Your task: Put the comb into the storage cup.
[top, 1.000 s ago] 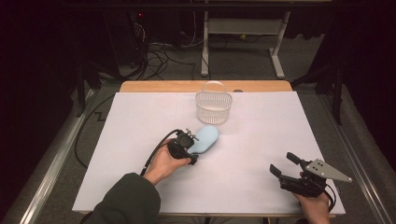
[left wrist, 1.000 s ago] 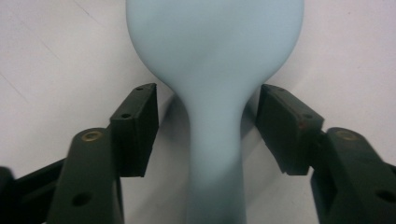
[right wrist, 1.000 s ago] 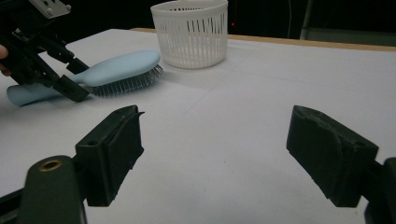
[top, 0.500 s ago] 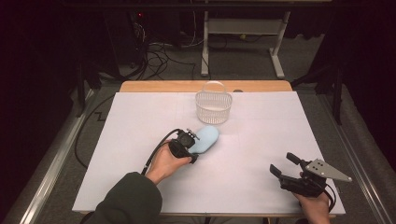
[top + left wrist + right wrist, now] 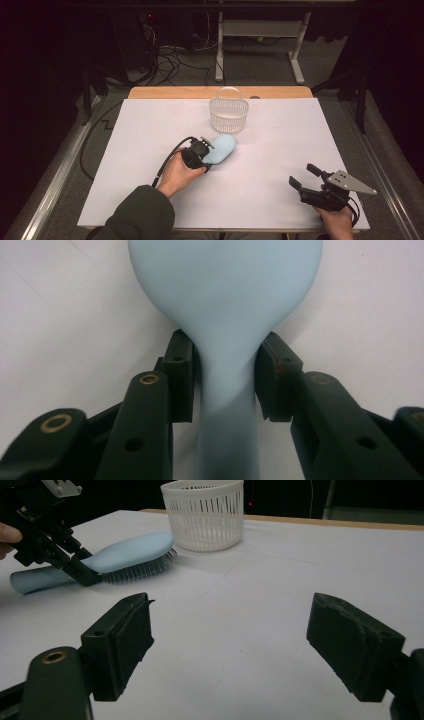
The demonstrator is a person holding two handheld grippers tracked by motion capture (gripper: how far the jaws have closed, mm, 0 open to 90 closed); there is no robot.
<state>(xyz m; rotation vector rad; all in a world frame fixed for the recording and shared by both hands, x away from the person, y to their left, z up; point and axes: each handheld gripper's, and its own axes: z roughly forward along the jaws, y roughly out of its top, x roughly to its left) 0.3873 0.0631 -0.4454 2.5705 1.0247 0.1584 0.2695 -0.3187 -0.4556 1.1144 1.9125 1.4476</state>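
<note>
While its jaws have just been closing, the left gripper (image 5: 204,154) now clamps the neck of the blue brush (image 5: 225,305), which lies bristles-down on the counter (image 5: 150,130), head pointing ahead of it toward the basket (image 5: 229,114). Well apart to its right, the right gripper (image 5: 306,178) hovers with jaws apart, empty.

Light blue hairbrush (image 5: 220,148), lying flat near the middle of the tabletop, bristles down. Wide smooth head toward the far edge, thin handle toward the near left corner. Handle squeezed from both sides.
</note>
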